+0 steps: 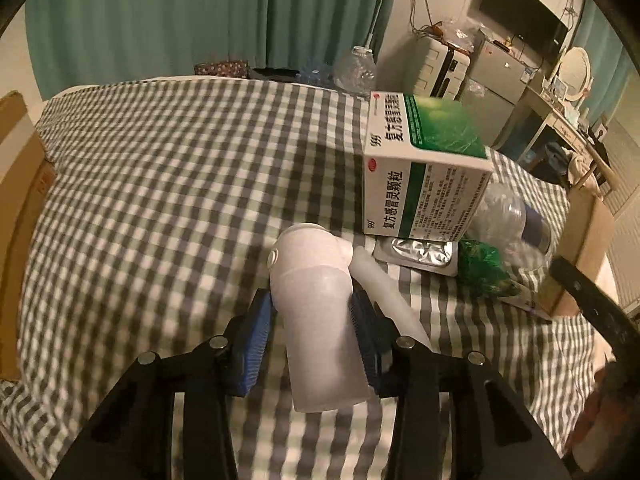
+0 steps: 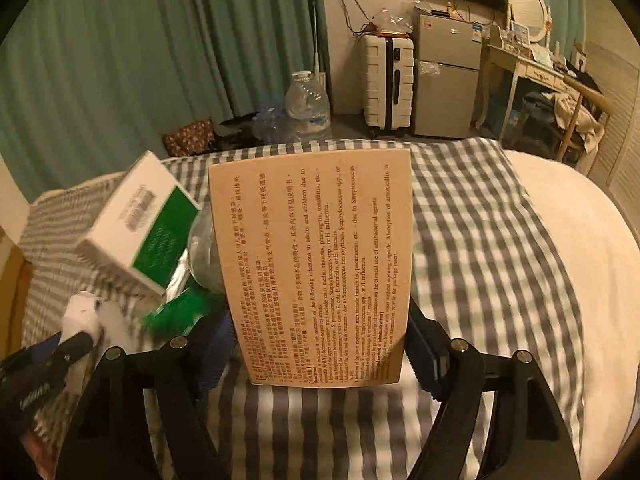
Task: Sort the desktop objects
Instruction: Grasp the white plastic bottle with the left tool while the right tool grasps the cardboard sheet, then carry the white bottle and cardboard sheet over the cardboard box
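Note:
In the left wrist view a white translucent plastic container [image 1: 320, 320] with a rounded cap lies along my left gripper [image 1: 310, 304]. Both blue pads press on its sides. A second whitish tube [image 1: 384, 292] lies just right of it on the checked cloth [image 1: 180, 180]. In the right wrist view a tan box [image 2: 320, 264] printed with small text stands upright between the blue pads of my right gripper [image 2: 320, 332], which touch both of its edges. The same tan box [image 1: 588, 240] shows at the right edge of the left view.
A white and green medicine box [image 1: 424, 168] sits tilted on a foil blister pack [image 1: 420, 250], a green packet [image 1: 480, 268] and a crumpled clear bottle [image 1: 512, 220]. A cardboard box [image 1: 16, 200] stands at the left edge. Beyond the bed are a suitcase [image 2: 388, 80] and a small fridge [image 2: 448, 76].

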